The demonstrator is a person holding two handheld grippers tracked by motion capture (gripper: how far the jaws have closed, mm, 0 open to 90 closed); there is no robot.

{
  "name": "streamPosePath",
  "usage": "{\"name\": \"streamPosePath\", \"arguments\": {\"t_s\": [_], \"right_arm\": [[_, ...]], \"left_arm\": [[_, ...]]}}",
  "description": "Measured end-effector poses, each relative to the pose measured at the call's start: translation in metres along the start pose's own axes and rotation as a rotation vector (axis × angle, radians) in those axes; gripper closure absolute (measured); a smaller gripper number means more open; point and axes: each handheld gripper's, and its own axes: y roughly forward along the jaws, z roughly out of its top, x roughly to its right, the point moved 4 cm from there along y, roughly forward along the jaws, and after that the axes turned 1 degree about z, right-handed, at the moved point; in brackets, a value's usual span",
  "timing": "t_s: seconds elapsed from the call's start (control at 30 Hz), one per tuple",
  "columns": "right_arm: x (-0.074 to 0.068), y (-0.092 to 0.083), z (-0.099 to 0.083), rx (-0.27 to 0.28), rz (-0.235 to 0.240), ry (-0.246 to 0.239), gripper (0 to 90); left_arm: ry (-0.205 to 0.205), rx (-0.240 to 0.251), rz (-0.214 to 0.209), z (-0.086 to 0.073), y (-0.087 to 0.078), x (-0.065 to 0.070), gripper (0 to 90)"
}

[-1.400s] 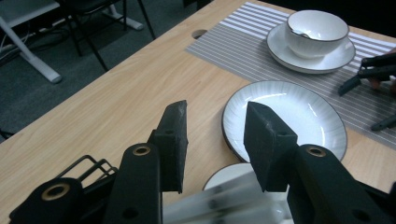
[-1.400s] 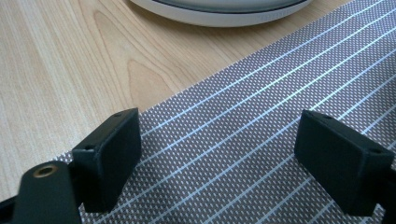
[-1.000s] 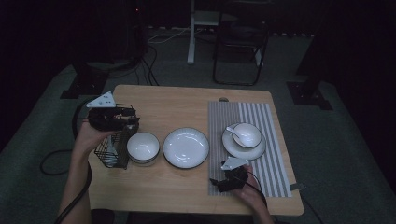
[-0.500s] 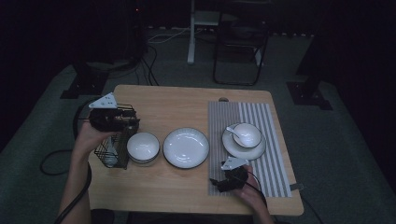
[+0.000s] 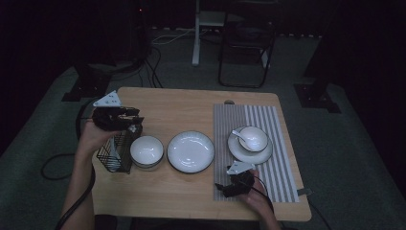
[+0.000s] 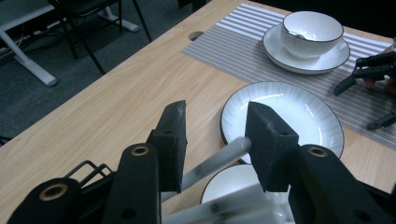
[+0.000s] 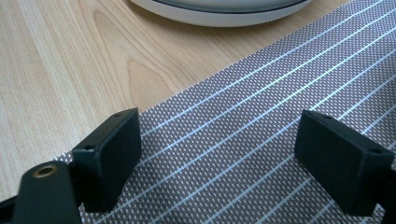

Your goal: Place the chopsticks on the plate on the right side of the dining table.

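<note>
L gripper (image 6: 212,140) over black wire cutlery basket (image 5: 115,153), jaws half apart around white slim utensil handle (image 6: 219,158), right pad touching, left clear – lining up to pull it | R gripper (image 7: 219,158) jaws wide, empty, parked on grey striped placemat (image 7: 261,140)

The left gripper (image 5: 125,120) has edged slightly over the wire basket (image 5: 115,153).

Left gripper (image 6: 215,140) jaws flank white utensil handle (image 6: 219,161); plate (image 6: 299,116) beyond on table (image 6: 116,102).
</note>
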Motion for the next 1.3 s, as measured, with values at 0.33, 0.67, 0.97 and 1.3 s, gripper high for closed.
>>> {"name": "streamPosePath", "arguments": {"t_s": [0.33,0.67,0.97,1.3], "right_arm": [[0.000,0.000,0.000,0.000,0.000,-0.001,14.8],[0.000,0.000,0.000,0.000,-0.001,-0.001,14.8],[0.000,0.000,0.000,-0.001,0.000,0.001,14.8],[0.000,0.000,0.000,-0.001,-0.001,0.000,14.8]], "left_arm": [[-0.006,-0.020,-0.011,0.002,0.013,-0.008,62.3],[-0.027,-0.059,-0.030,0.001,0.024,-0.019,63.8],[-0.049,-0.066,-0.038,0.002,0.030,-0.029,66.0],[-0.092,-0.103,-0.046,-0.006,0.042,-0.041,65.1]]}}
